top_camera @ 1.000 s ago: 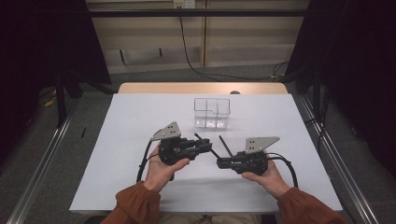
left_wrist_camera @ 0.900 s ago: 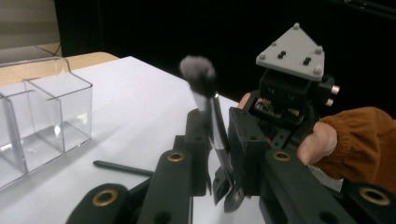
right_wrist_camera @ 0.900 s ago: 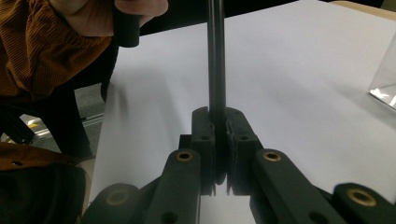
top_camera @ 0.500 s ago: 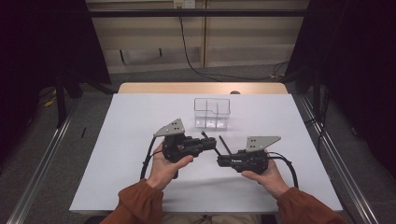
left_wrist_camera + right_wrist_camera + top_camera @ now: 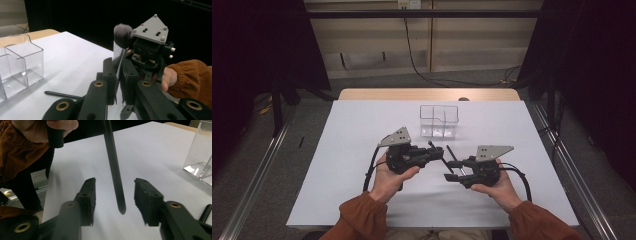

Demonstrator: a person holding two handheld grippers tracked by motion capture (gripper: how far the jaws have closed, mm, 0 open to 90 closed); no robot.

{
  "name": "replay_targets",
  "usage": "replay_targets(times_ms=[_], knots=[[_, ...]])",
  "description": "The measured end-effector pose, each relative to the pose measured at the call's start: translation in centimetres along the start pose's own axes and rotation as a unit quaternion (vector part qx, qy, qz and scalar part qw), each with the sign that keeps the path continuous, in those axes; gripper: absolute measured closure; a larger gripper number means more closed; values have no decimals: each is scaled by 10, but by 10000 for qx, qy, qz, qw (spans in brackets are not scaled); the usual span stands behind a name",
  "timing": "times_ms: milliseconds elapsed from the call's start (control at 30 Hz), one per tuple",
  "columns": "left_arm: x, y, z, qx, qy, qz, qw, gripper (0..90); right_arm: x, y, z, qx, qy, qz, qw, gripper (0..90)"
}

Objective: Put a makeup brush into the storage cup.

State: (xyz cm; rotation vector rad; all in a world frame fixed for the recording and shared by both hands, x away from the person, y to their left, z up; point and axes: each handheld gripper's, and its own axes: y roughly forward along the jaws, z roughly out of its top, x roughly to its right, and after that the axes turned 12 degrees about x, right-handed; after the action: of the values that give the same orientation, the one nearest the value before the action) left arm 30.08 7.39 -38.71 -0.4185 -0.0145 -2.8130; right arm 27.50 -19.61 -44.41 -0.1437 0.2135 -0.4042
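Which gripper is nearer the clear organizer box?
Left. The left gripper sits just in front of the clear organizer box, jaws shut on a makeup brush. The right gripper is farther back, jaws open.

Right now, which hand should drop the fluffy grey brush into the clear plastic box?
Left. The left gripper is clamped on the fluffy grey brush; the right gripper has just been opening its jaws, and the black handle hangs free between them.
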Motion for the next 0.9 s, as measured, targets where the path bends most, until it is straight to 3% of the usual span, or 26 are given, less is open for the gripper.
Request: replay_targets(times_ms=[200, 433, 633, 900], knots=[[-2, -2, 1, -30, 7, 104, 9999, 841, 0, 0, 1, 16, 32, -65, 10000, 313], [-4, -5, 3, -94, 58, 197, 9997, 841, -2, -1, 1, -15, 37, -179, 9998, 203], [-8, -9, 5, -151, 68, 254, 9995, 840, -1, -3, 4, 137, 80, -405, 9991, 0], [-15, -19, 9, -127, 70, 416, 9990, 840, -3, -6, 5, 238, -9, -566, 9981, 0]])
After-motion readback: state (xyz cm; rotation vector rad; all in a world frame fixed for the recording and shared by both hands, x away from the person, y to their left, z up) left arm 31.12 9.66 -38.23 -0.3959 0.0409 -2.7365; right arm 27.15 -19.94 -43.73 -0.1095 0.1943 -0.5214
